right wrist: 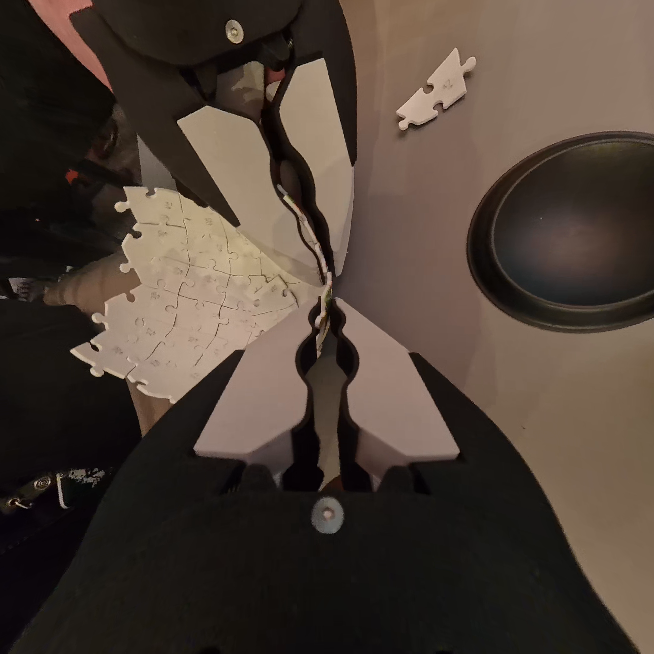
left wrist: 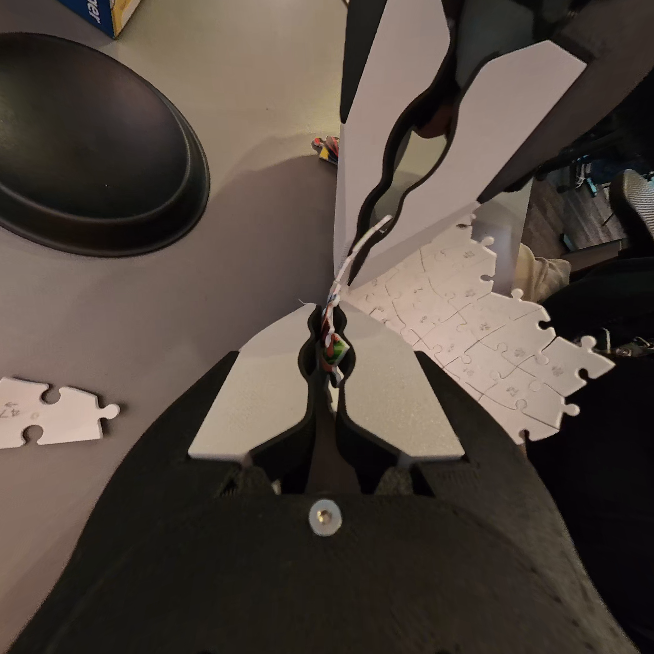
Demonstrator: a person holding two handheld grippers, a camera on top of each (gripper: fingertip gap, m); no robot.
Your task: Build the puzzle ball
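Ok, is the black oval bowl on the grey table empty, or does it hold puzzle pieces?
Empty. The black oval bowl shows only its bare dark inside in both wrist views; one loose white puzzle piece lies beside it on the grey table.

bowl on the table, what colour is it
Black, matte, seen best in the left wrist view: bowl.

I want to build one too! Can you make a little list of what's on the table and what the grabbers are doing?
left hand-held gripper: shut on the edge of the joined puzzle section
right hand-held gripper: shut on the same section's edge, facing the left one
joined section: many white-backed pieces, curved, held up off the table
loose pieces: two joined, white side up, on the grey table
black bowl: nothing visible inside
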